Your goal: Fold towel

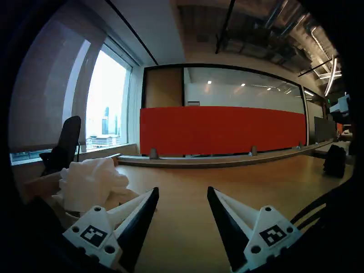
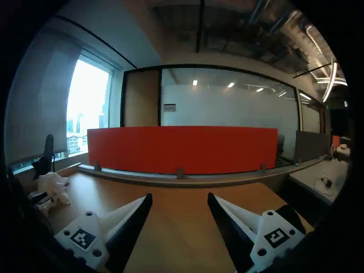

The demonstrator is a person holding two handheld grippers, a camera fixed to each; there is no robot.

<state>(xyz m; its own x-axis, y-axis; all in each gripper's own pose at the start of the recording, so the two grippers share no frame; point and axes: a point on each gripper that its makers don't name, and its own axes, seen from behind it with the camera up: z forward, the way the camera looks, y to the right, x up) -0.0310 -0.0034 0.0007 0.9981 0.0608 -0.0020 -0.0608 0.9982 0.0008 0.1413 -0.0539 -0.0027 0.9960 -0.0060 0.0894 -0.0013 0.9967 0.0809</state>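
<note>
Wooden desk (image 1: 273,182) runs up to a red divider (image 1: 218,129). White towel (image 1: 91,182) lies crumpled at the desk's left end, its lower part hidden behind the left gripper (image 1: 182,191). Left gripper and right gripper (image 2: 179,196): jaws wide apart, holding nothing. Dark object (image 1: 336,160) at right edge: unidentifiable.

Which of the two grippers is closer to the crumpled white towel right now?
The left gripper: the towel looms large just beside its finger. From the right gripper it looks small and far off.
</note>
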